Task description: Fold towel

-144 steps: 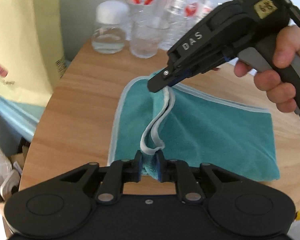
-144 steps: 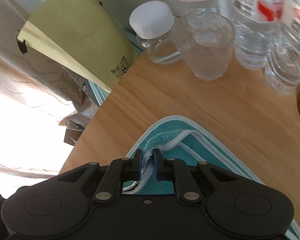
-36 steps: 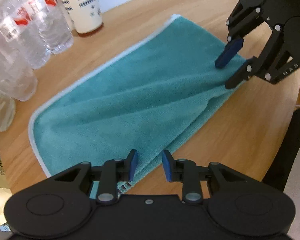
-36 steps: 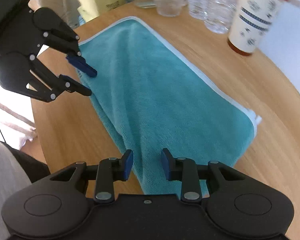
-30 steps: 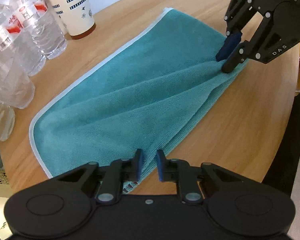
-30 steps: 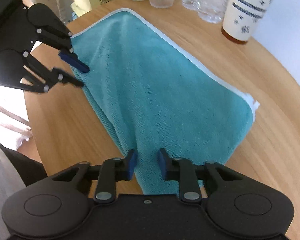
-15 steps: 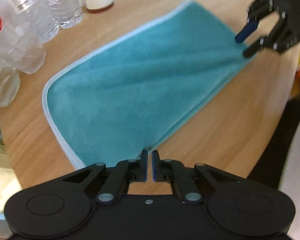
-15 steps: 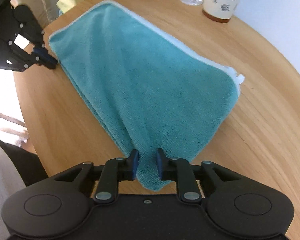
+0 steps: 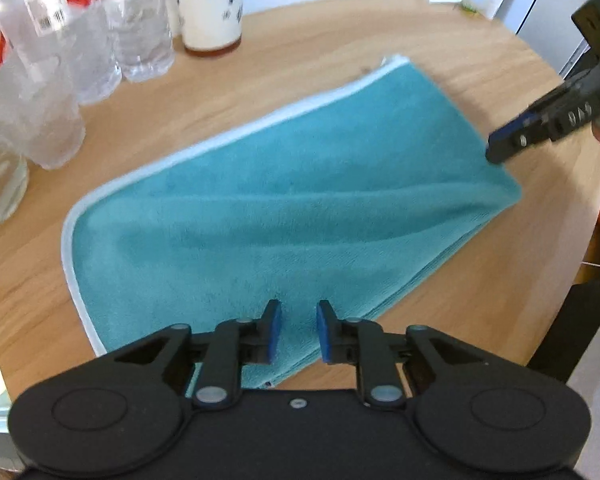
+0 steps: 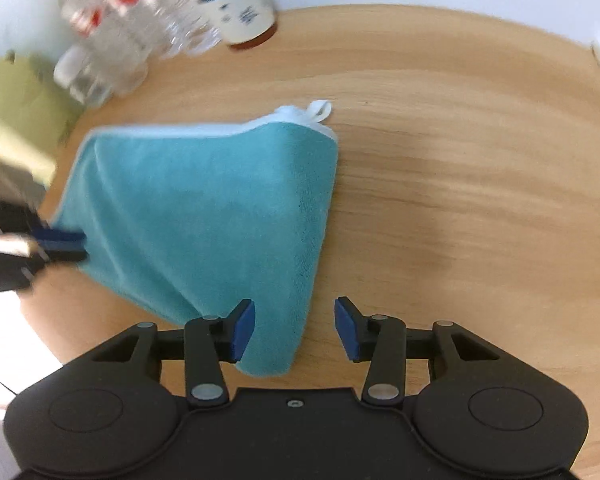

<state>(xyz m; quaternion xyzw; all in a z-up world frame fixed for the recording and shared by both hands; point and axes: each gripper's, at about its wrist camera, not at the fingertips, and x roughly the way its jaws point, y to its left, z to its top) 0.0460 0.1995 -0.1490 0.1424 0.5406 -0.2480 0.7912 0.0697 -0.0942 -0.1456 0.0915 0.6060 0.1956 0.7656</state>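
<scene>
Now both jaws gape empty: left gripper (image 9: 298, 330) narrowly, right gripper (image 10: 295, 330) wide, above the folded teal terry towel (image 9: 284, 208); clear plastic bottles (image 9: 76, 36) stand far left.

You get bright, even daylight; the right wrist view smears with motion, its bottles (image 10: 132, 36) streaked; white glare burns its lower left edge; the fisheye bends the table (image 9: 340, 32) rim in both views.

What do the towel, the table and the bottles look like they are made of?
Towel: soft teal pile, probably microfibre or terry, fuzzy nap, with pale stitched edging. Table: wood or wood-look laminate, matte, with visible grain lines. Bottles: clear thin plastic, ribbed and glossy, with printed labels.
</scene>
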